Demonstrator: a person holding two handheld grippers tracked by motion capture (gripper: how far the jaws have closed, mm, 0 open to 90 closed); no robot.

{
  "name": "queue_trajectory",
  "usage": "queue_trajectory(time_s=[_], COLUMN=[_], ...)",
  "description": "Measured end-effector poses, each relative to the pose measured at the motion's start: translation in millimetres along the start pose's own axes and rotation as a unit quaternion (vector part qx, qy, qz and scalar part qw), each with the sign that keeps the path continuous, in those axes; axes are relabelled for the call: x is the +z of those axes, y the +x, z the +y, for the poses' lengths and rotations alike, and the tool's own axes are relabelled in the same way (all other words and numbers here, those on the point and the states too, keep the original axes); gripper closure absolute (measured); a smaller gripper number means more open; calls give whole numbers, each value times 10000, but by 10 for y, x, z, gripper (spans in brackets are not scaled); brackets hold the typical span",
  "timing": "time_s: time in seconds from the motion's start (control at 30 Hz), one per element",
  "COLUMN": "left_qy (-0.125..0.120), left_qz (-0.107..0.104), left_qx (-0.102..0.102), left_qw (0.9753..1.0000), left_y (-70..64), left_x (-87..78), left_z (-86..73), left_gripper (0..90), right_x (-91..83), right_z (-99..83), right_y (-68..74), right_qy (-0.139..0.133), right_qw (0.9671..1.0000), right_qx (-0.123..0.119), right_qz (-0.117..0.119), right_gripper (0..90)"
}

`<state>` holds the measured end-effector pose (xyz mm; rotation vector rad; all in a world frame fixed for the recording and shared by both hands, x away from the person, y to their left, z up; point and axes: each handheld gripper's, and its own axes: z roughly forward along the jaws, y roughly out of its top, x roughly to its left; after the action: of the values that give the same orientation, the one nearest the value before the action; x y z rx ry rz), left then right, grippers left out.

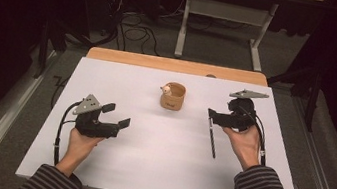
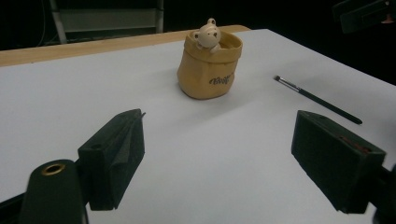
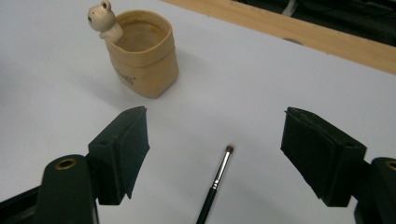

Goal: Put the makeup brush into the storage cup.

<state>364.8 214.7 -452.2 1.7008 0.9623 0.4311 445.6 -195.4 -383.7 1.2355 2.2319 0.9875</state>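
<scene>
A tan cup with a small bear figure on its rim stands on the white table, toward the far middle. It is seen too in the left gripper view and the right gripper view. A thin black brush lies flat right of centre, bristle end pointing away. My right gripper hovers open over the brush's far end, jaws on either side of it. My left gripper is open at the left, held above bare table, nothing between its jaws.
A wooden strip runs along the table's far edge. Beyond it stand white table legs and loose cables on the floor. Bare white surface lies between the two grippers and in front of the cup.
</scene>
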Motion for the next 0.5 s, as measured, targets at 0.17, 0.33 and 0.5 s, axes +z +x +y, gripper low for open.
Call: queue_trajectory(time_s=[0.17, 0.33, 0.5], left_qy=[-2, 2, -6], left_qz=[0, -4, -8], left_qx=[-6, 2, -11], left_qw=[10000, 10000, 10000], left_y=[4, -2, 2], left_x=[1, 0, -1], left_z=[1, 0, 1], left_gripper=[179, 179, 179], right_x=[43, 56, 72], right_z=[24, 44, 63], right_y=[-11, -15, -31], right_qy=[316, 534, 760], right_qw=[9995, 9986, 9969], right_qx=[1, 39, 87], right_qz=[-33, 6, 171], right_gripper=[253, 260, 266])
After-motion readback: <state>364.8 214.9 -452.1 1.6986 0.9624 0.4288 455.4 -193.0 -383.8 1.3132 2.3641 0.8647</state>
